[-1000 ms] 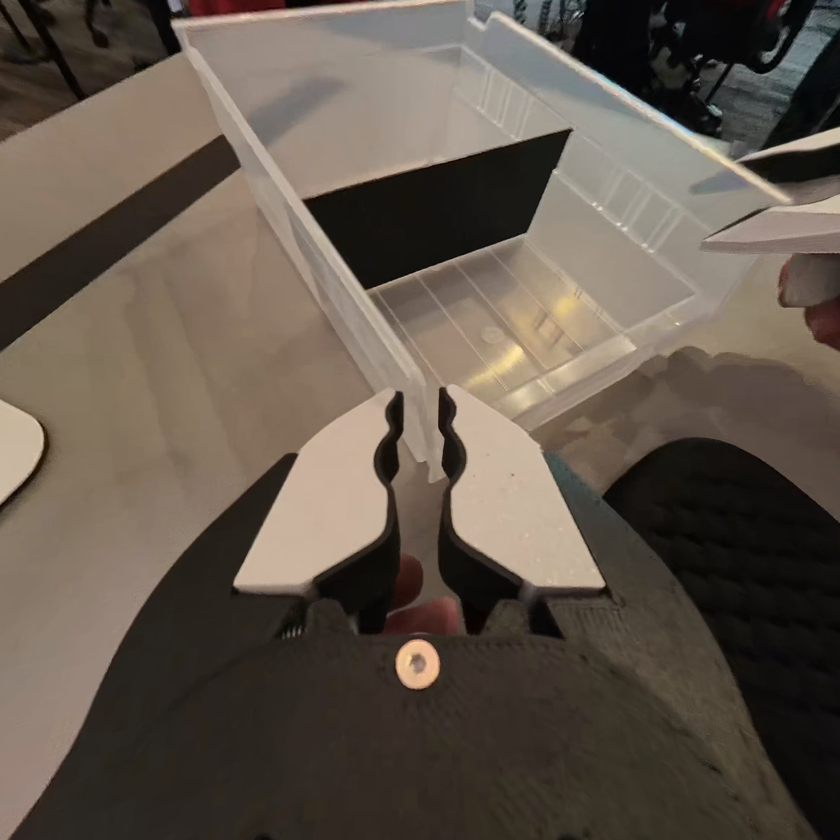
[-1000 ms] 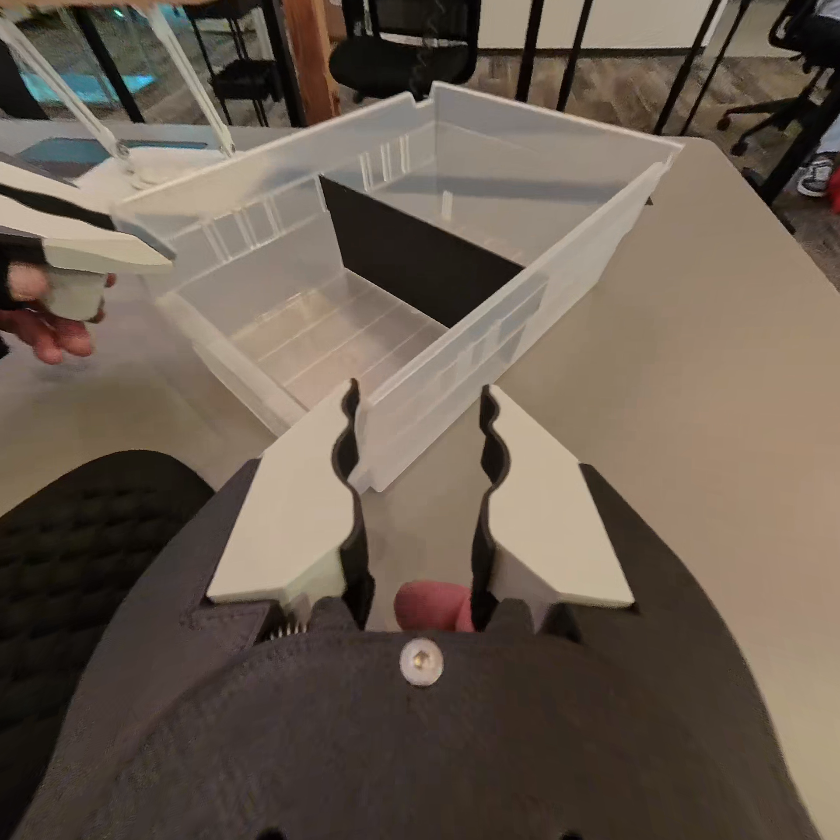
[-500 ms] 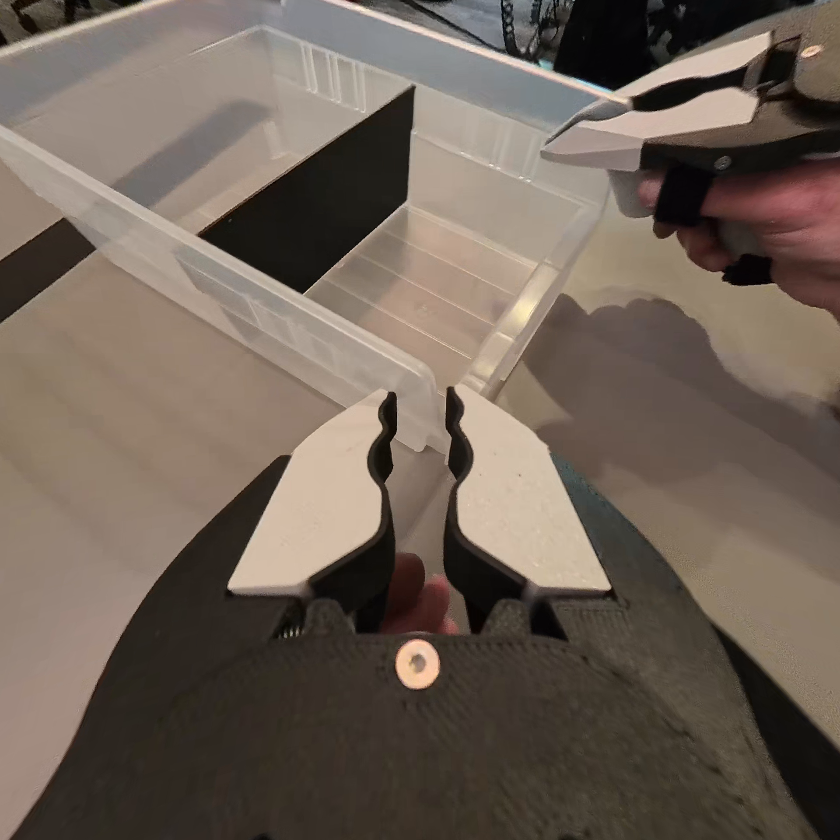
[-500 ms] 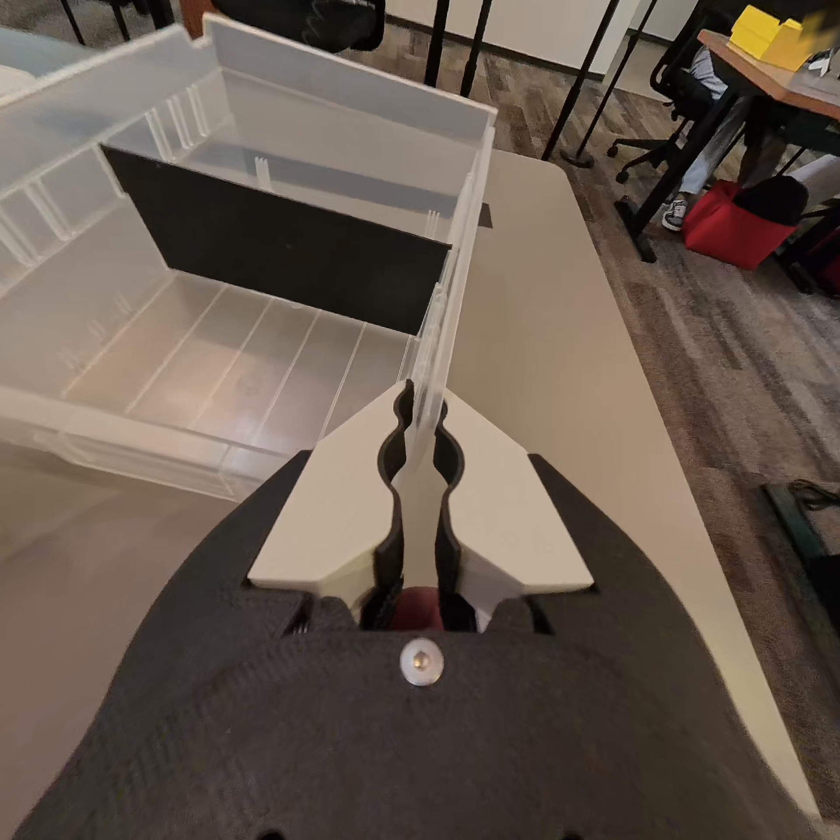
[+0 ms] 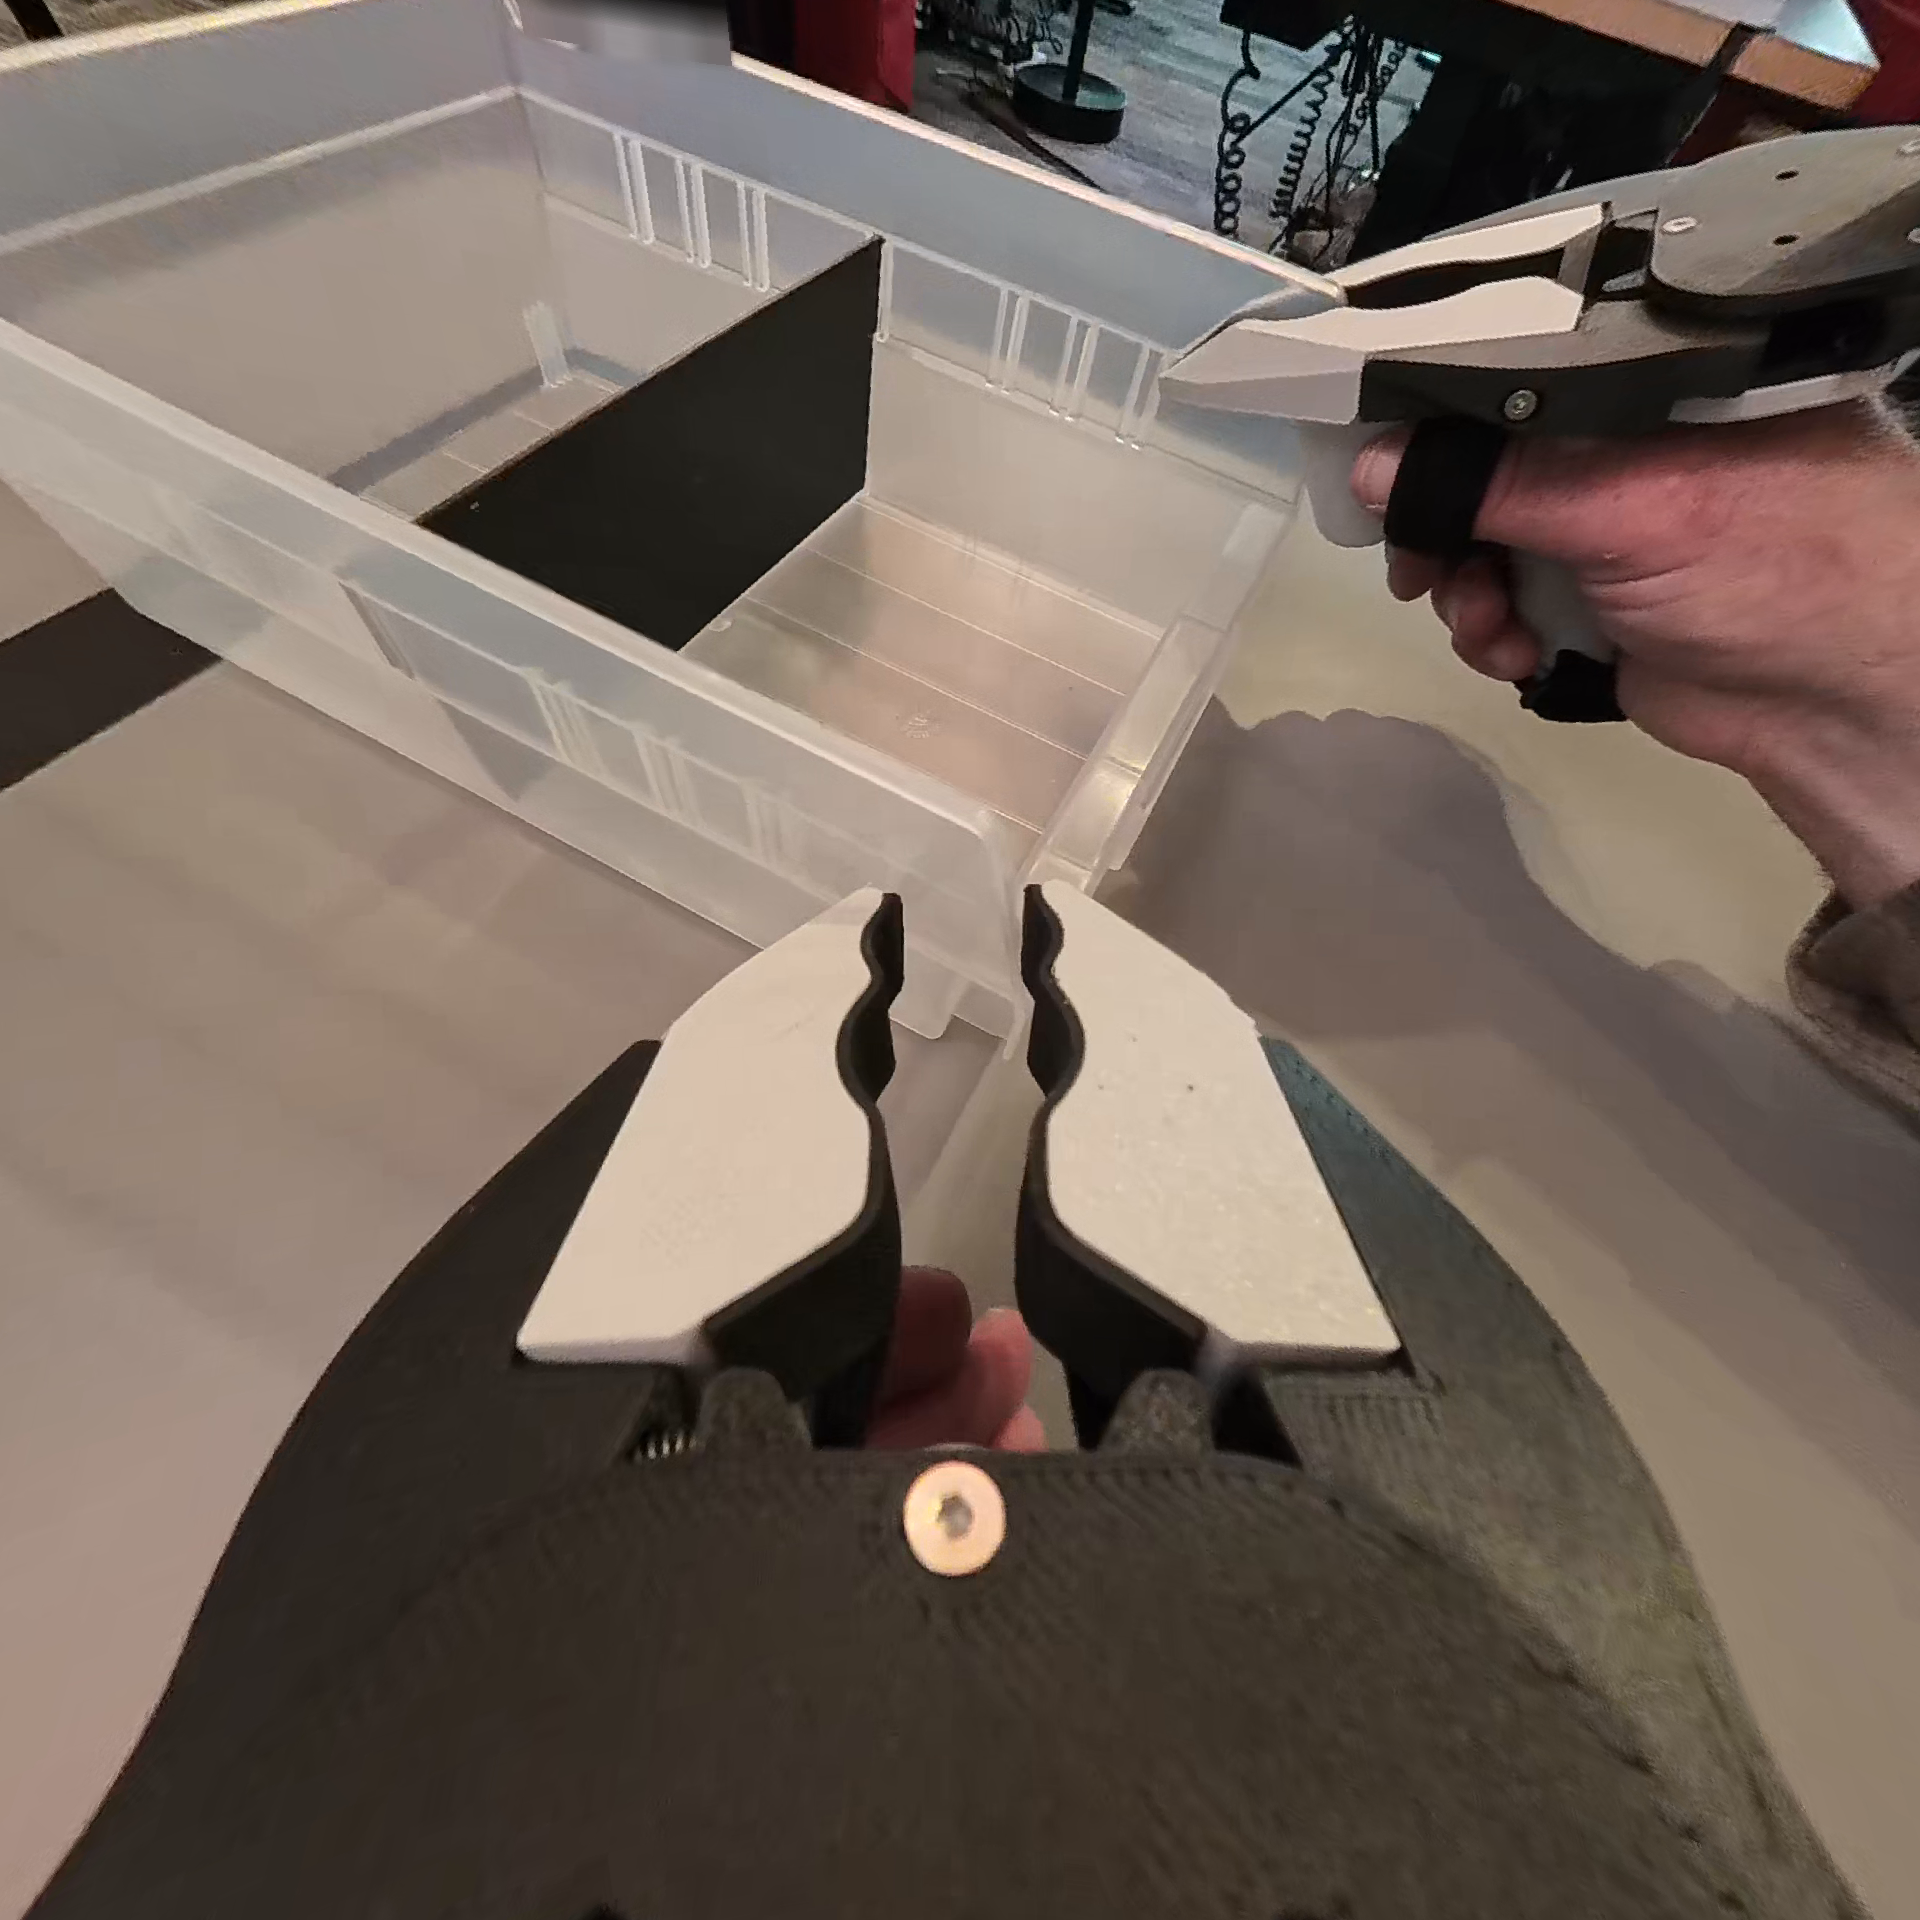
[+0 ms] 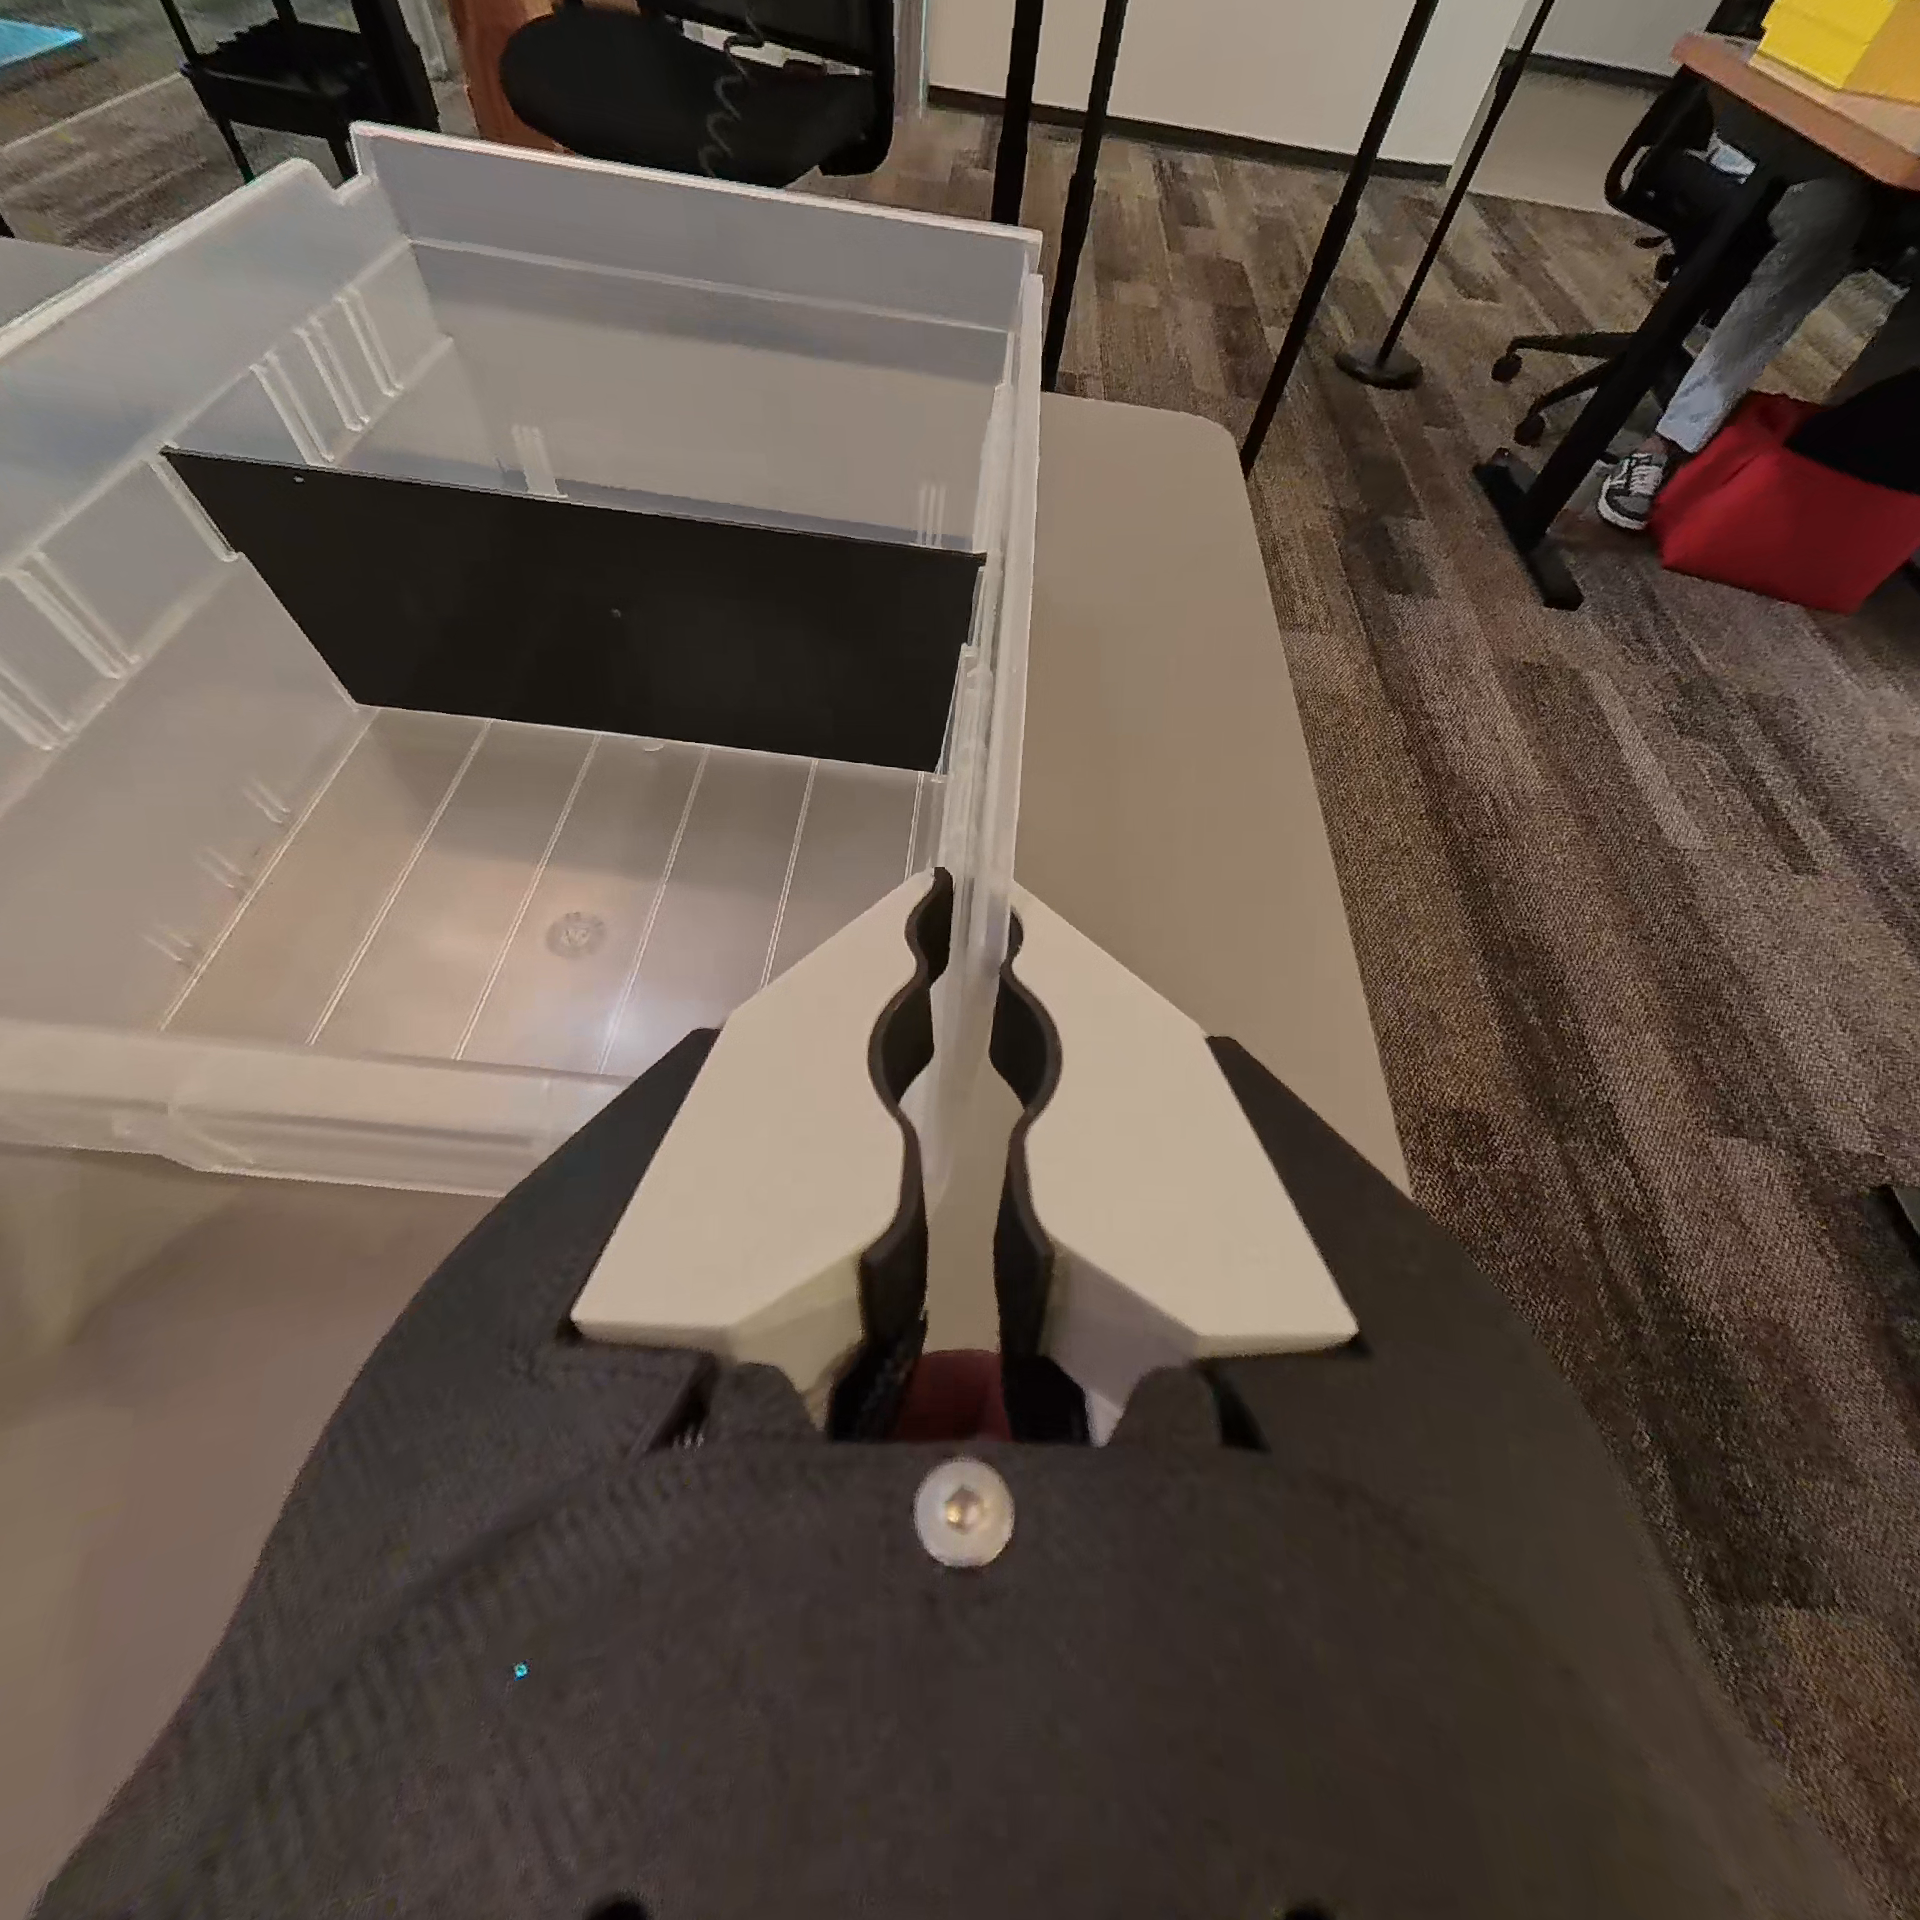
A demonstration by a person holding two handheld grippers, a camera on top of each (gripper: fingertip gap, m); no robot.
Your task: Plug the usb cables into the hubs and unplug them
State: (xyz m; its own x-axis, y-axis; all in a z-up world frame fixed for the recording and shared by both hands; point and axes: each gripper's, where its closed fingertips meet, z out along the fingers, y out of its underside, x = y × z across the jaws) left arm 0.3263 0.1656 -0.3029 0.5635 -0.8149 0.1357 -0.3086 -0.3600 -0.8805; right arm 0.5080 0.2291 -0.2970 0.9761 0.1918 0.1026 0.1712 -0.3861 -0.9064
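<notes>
The bin [image 5: 644, 717] is clear, see-through plastic with a flat black divider [image 6: 582, 634] inside. The table [image 5: 260, 1039] is plain grey. Both grippers have white fingers [image 5: 748, 1143] on black bodies. The floor [image 6: 1558, 831] is streaky brown and grey.

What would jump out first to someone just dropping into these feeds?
A large clear plastic bin on the grey table, split by a black divider, both compartments empty with no cables or hubs visible. The right gripper is clamped on the bin's right side wall, while the left gripper sits open around its near left corner.
</notes>
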